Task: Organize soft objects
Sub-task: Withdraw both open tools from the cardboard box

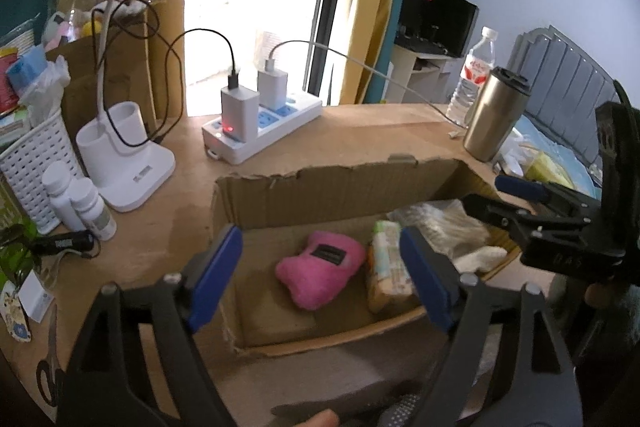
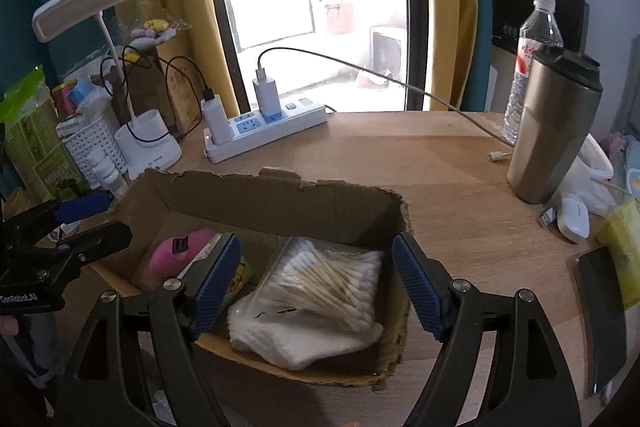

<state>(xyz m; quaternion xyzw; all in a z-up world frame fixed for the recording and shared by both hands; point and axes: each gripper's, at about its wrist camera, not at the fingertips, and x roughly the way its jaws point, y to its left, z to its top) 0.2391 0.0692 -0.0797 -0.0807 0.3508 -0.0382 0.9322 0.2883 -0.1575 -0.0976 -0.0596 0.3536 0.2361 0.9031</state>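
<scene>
An open cardboard box (image 1: 280,195) (image 2: 280,199) sits on the wooden desk. Inside lie a pink plush toy (image 1: 320,267) (image 2: 180,251), a tissue pack (image 1: 386,267), a bag of cotton swabs (image 2: 324,279) and a white folded cloth (image 2: 304,343) (image 1: 480,257). My left gripper (image 1: 324,283) is open and empty above the box, over the pink toy. My right gripper (image 2: 316,283) is open and empty above the swab bag. Each gripper shows at the edge of the other's view, the right one (image 1: 516,203) and the left one (image 2: 92,219).
A power strip (image 1: 260,131) (image 2: 264,127) with chargers and cables lies behind the box. A white lamp base (image 1: 124,163), a white basket (image 1: 32,163) and small bottles (image 1: 80,203) stand left. A steel tumbler (image 2: 556,127), a water bottle (image 2: 532,55) and a phone (image 2: 604,319) are right.
</scene>
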